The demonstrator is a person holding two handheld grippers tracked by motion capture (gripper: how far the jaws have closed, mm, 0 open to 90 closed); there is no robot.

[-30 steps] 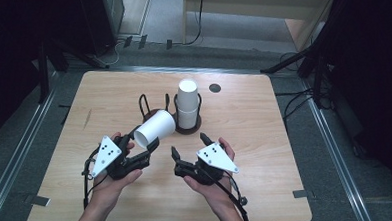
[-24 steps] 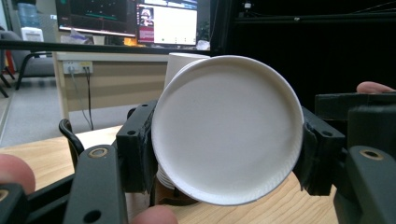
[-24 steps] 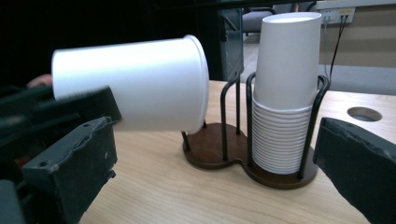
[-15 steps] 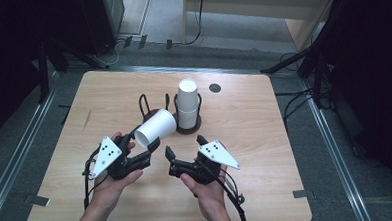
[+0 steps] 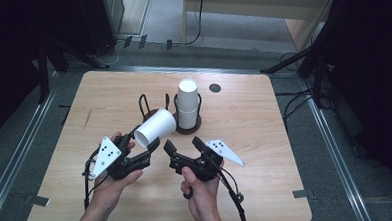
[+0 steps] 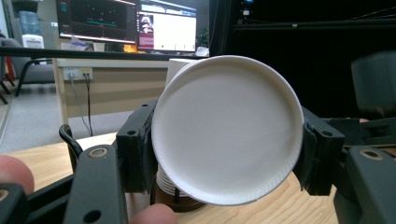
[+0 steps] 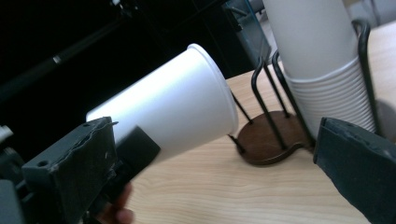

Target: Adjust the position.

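From the high view I have my left gripper (image 5: 153, 147) at the left, and its two jaws are pinching one white paper cup (image 5: 154, 128) by the base end. The cup lies tipped on its side, with its open rim pointing away from the gripper toward the far right. In the left gripper view I look straight at the cup's round bottom (image 6: 227, 129), with one black pad pressed against each side of it.

Just beyond that cup stands one dark wire cup holder (image 5: 148, 103) on a brown base, with two bays. The bay nearer the left gripper has no cups in it; the other carries one stack of white cups (image 5: 188, 105), upright. I cannot count the cups in the stack, though the right gripper view shows many nested rims (image 7: 336, 95).

To the right, my right gripper (image 5: 183, 143) has its two jaws spread wide, gripping nothing. It points toward the held cup, which lies ahead of it and to its left, just apart from its fingertips. The stack stands ahead and to its right.

Both grippers are over one wooden table (image 5: 265, 137).
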